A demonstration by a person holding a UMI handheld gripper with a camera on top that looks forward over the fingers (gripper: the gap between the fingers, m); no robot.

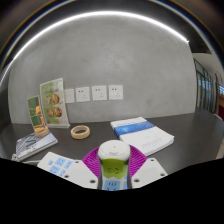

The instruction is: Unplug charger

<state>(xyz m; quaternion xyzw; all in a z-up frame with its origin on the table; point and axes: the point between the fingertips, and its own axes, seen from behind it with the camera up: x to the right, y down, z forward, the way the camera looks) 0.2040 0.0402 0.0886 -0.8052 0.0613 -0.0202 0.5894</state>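
Gripped between my hand-held gripper's (112,177) 2 purple pads sits the small white-and-green plastic charger (111,158), apparently off the white wall sockets (97,92); a loosened squeeze could drop it onto the tabletop (185,130).

The gripper (111,172) points toward twelve o'clock, its two fingers rising from six o'clock. The magenta pads (92,160) face inward at roughly nine and three o'clock of a white-and-green object (111,163), apparently pressing it on both sides, though contact is hard to confirm.
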